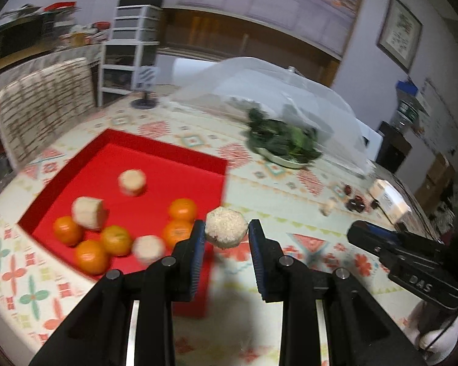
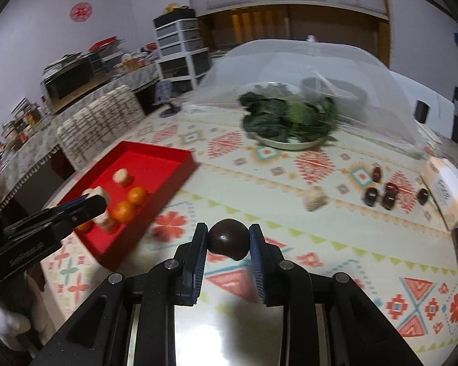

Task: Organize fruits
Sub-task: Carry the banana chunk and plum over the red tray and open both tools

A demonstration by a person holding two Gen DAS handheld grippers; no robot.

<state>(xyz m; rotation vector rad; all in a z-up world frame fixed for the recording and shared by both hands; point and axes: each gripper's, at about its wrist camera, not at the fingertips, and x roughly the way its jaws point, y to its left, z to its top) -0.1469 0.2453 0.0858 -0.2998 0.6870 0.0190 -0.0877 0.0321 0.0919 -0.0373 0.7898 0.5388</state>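
My left gripper (image 1: 226, 234) pinches a pale fruit chunk (image 1: 226, 227) just right of the red tray (image 1: 155, 164) at centre frame, while my right gripper (image 2: 228, 239) clamps a dark fruit (image 2: 229, 238), farther from it.

Both wrist cameras look forward and down along their fingers, close above the patterned table (image 1: 290, 189), sharing the red tray (image 1: 155, 189) and the mesh food cover (image 2: 305, 70).
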